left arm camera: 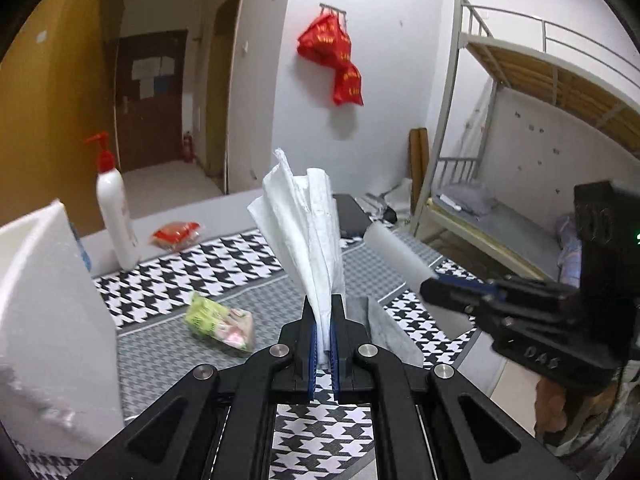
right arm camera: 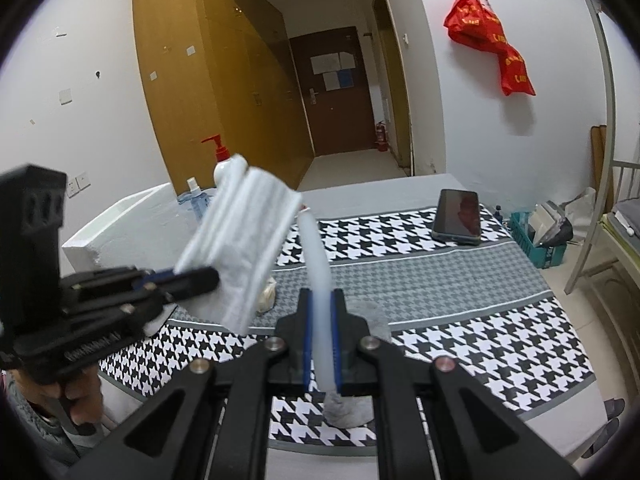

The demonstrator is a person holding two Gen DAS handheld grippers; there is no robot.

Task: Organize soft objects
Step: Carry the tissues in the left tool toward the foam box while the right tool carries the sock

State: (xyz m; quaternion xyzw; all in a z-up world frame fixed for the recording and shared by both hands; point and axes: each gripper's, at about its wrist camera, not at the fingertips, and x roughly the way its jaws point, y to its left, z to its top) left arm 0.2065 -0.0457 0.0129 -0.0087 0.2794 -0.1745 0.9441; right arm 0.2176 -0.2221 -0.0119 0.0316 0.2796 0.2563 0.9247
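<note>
Over the houndstooth table (right arm camera: 460, 280), beside the white foam box (left arm camera: 52, 320), the left gripper (left arm camera: 325, 336) clamps a white tissue (left arm camera: 308, 232) aloft while the right gripper (right arm camera: 321, 344) pinches a pale sock (right arm camera: 316, 256), snack packet (left arm camera: 220, 322) lying below.

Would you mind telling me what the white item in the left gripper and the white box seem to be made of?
The white item looks like thin tissue or nonwoven cloth: matte, creased, folded layers. The white box looks like foam, probably polystyrene: thick, matte walls with a crumbly chipped edge.
</note>
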